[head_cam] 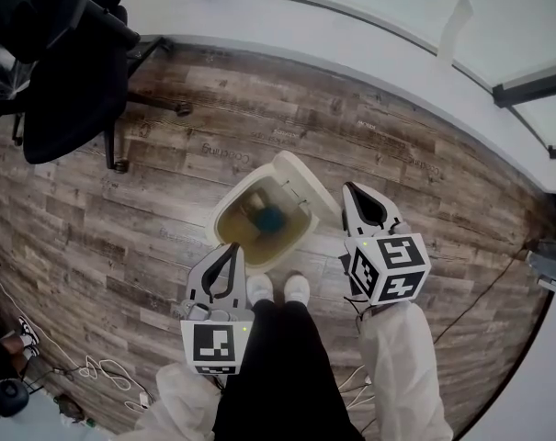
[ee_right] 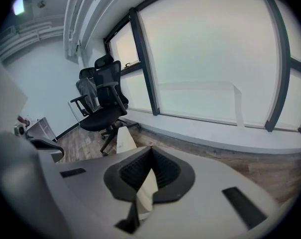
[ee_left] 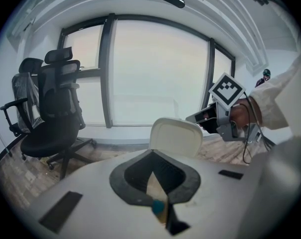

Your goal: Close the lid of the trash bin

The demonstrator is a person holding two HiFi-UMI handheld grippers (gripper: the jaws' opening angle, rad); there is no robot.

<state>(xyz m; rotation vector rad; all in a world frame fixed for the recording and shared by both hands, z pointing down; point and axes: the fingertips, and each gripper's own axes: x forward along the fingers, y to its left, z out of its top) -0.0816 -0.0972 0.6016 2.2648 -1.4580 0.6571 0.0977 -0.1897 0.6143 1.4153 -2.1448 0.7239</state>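
– Black trousers (head_cam: 278,375) and two white sleeves (head_cam: 397,366) fill the bottom of the head view. What do the hands hold?

– One two-jaw tool each. On the left gripper (ee_left: 150,152) the jaws are pressed together at the tips with nothing between them. On the right gripper (ee_right: 150,149) the condition is the same: tips closed, nothing clamped.

– Where is the task item?

– On the wood-plank floor (head_cam: 121,209), directly ahead of the person's white shoes (head_cam: 259,288), stands the cream plastic trash bin (head_cam: 224,232). At its far side the cream hinged lid (head_cam: 305,175) is raised, so the bin is open.

– Contents?

– Inside, the walls look tan, and one blue-green object (head_cam: 268,217) lies within. Its kind cannot be determined.

– How do the tools sit relative to the bin?

– In the head view the left gripper's tip overlaps the near left rim. In the left gripper view the lid stands upright just beyond the jaws. The right gripper sits at the bin's right side, with its tip just beside the lid's right edge; contact cannot be confirmed. The right gripper view shows the lid edge-on, past the tips and to their left.

– Surroundings?

– Well apart at the far left stands a black office chair (head_cam: 66,81), close to the large window (ee_left: 160,73). Some loose cables (head_cam: 103,370) lie on the floor at the near left.
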